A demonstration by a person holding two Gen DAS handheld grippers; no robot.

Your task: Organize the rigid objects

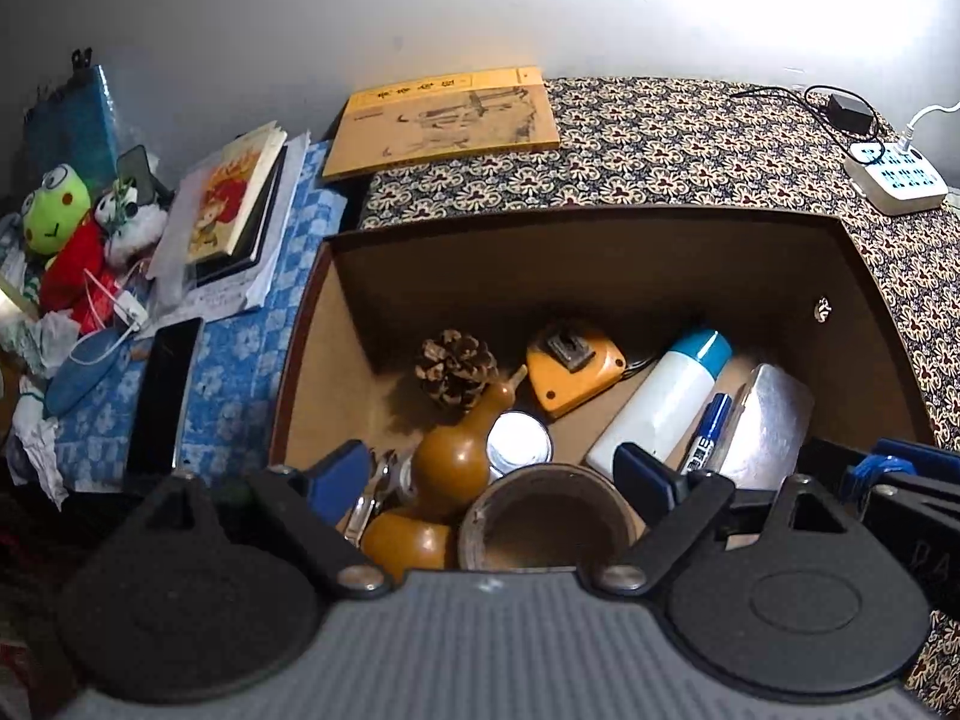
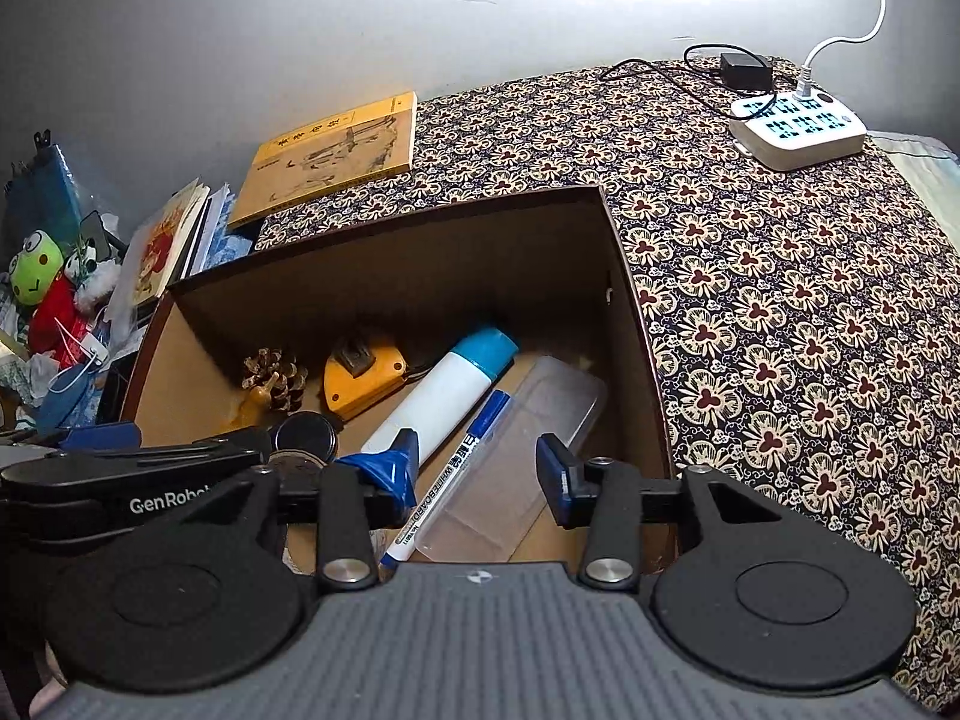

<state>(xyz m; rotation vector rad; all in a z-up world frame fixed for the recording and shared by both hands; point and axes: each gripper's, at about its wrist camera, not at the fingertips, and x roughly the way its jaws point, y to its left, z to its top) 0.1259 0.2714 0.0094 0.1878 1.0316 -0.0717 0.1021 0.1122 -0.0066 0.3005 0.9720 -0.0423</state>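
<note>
whiteboard marker (image 2: 457, 468) between spread right tongs (image 2: 480, 471)

An open cardboard box (image 2: 624, 276) sits on a patterned cloth (image 2: 780, 330). Inside it, a pinecone (image 1: 456, 366) lies toward ten o'clock, with a gourd (image 1: 462, 450) just in front of it. A tape measure (image 1: 573, 372) lies at twelve o'clock. A bottle (image 2: 444, 396) slants from one o'clock toward the centre, a whiteboard marker (image 2: 456, 468) lies beside it on its right, and a flat case (image 2: 528, 450) lies right of the marker. A round tin (image 1: 519, 441) sits beside the gourd. Behind the box, at eleven o'clock, lies a book (image 2: 336, 159); at two o'clock, a power strip (image 2: 798, 132). Plush toys (image 1: 60, 228) sit well left, at nine o'clock.
</note>
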